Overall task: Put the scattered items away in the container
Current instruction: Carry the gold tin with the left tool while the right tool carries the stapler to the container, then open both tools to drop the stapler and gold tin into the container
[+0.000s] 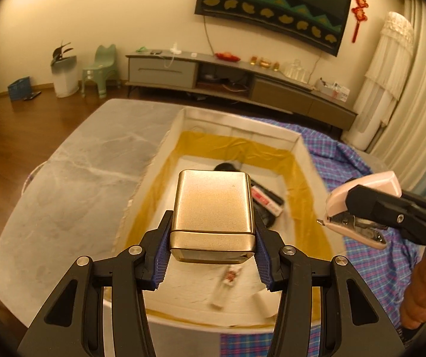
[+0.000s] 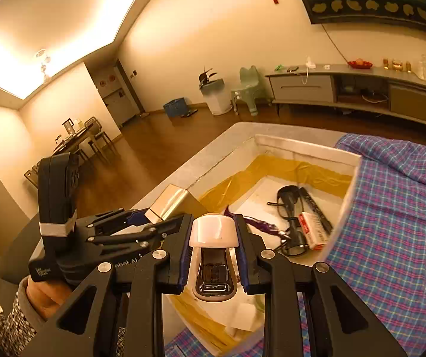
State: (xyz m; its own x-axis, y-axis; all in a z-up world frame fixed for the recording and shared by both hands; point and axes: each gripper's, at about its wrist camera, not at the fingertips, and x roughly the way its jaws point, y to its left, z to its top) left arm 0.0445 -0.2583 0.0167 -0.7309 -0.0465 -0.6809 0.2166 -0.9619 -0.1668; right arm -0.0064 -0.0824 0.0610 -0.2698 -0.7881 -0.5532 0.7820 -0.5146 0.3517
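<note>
Hanging over the white container (image 1: 299,142), 2 items are held at once; a gold tin (image 1: 213,214) is clamped by its 2 side walls in the left gripper (image 1: 213,255), whose jaws stand wide around it, above the box's near half; a pink stapler (image 2: 214,255) is pinched across its narrow body in the right gripper (image 2: 214,253), jaws set close, at the box's near right edge beside the plaid cloth (image 2: 397,223). Already lying inside are black glasses (image 2: 290,208), a small red-and-white box (image 2: 314,232) and a thin clear tube (image 1: 226,285). The tin is judged rigid, smooth and likely slippery, so its flat sides are best gripped squarely; the stapler is judged stiff, fairly heavy and hinged, best held mid-body; the glasses are judged fragile, so nothing should be dropped onto them.
</note>
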